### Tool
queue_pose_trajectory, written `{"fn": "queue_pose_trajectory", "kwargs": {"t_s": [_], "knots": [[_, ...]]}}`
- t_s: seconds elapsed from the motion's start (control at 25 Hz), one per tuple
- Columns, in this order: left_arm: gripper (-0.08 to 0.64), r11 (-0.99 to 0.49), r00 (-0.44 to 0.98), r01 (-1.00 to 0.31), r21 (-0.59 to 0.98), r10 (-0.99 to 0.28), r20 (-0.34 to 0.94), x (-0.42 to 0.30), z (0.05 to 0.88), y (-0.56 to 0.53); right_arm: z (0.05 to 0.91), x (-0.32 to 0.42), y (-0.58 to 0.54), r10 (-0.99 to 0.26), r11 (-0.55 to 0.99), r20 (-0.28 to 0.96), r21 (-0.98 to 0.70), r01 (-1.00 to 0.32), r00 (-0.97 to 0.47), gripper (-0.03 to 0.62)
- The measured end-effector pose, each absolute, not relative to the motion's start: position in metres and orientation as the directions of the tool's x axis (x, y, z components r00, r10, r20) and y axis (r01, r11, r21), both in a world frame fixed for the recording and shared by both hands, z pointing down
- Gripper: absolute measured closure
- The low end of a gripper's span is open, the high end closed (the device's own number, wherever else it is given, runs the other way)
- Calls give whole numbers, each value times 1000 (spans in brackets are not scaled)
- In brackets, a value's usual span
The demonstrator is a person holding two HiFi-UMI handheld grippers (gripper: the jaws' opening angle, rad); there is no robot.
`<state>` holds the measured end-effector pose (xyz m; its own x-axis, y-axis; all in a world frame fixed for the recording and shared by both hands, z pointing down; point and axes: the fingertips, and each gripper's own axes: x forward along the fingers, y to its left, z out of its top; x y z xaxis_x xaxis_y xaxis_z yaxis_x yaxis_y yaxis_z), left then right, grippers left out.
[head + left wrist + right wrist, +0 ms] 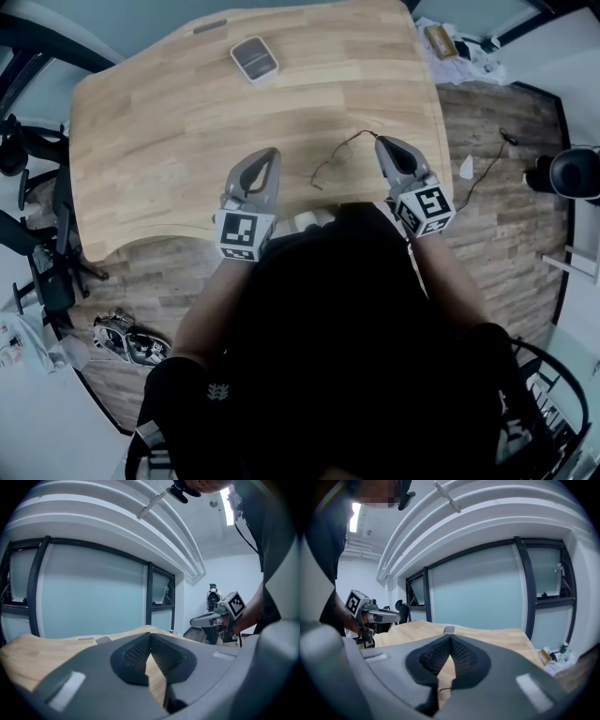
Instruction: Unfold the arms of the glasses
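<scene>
Supporting surface: table [169, 122] spreads ahead of both grippers, and we're working low over its near edge.
Left gripper [272, 153]: clenched on nothing, parked aside, likely waiting to steady the frame.
Right gripper [382, 142]: pinched shut, seemingly on one arm's end, we reckon to swing it out.
Glasses [328, 165]: thin wire frame between our grippers, reaching the right tip.

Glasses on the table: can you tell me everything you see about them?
The thin dark wire glasses lie on the pale wooden table, near its front edge. Only a skinny curved outline shows; lenses cannot be made out. One end runs into the tip of the shut right hand-held gripper, which seems to pinch it.
</scene>
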<state>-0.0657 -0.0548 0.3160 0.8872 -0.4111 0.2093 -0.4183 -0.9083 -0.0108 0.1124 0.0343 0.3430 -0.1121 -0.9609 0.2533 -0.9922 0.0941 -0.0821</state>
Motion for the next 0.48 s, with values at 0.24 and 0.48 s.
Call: {"fn": "queue_pose_trajectory", "kwargs": {"t_s": [0.24,0.48], "knots": [[554,-912,893,-408,-37,-408,189,-62,301,-61,329,120,35,-969,58,235,-96,-994,-79,592],[554,-907,887,-421,-31,-418,196,-67,302,-82,319,120,29,-969,65,229,-108,-992,-89,592]]}}
